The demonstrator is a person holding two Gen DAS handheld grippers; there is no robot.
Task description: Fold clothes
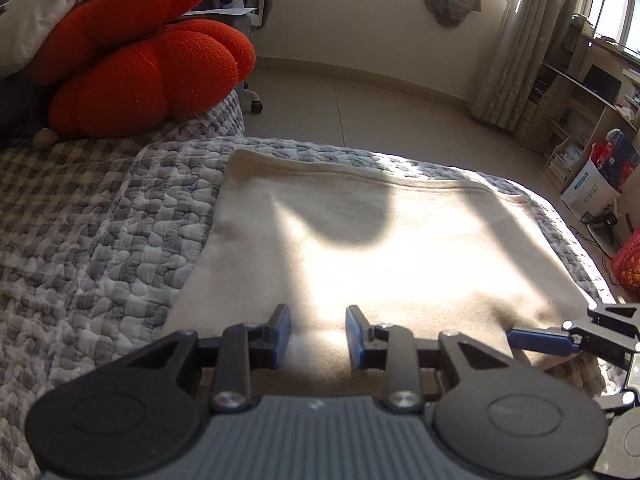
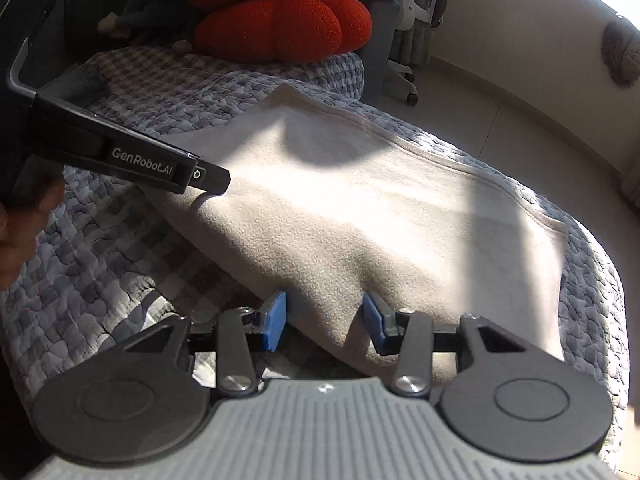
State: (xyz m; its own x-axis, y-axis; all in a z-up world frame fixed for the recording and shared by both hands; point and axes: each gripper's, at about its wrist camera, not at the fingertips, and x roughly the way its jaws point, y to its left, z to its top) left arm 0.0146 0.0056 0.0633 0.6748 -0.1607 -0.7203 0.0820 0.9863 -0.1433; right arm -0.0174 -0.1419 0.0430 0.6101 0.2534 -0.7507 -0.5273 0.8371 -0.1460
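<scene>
I'm working in a home bedroom: quilted bed [image 1: 100,232], red cushion [image 1: 140,60], window curtains [image 1: 508,52], cluttered wooden shelves [image 1: 580,92].

The near edge of the cream garment [image 1: 360,248] is covered by the left hand-held gripper [image 1: 318,334] body. The orange cushion [image 2: 280,20] is cropped at the frame top. Shelf contents [image 1: 592,92] are too small to be identified.

One folded cream cloth [image 1: 360,240] on one grey-checked quilt [image 1: 100,220]; two red knitted cushions [image 1: 140,52], stacked; one pale pillow [image 1: 36,12] behind them; two grippers, left gripper [image 1: 318,334] and right gripper [image 2: 325,326], each with two blue-padded fingers [image 2: 274,326]; one curtain [image 1: 516,48].
</scene>
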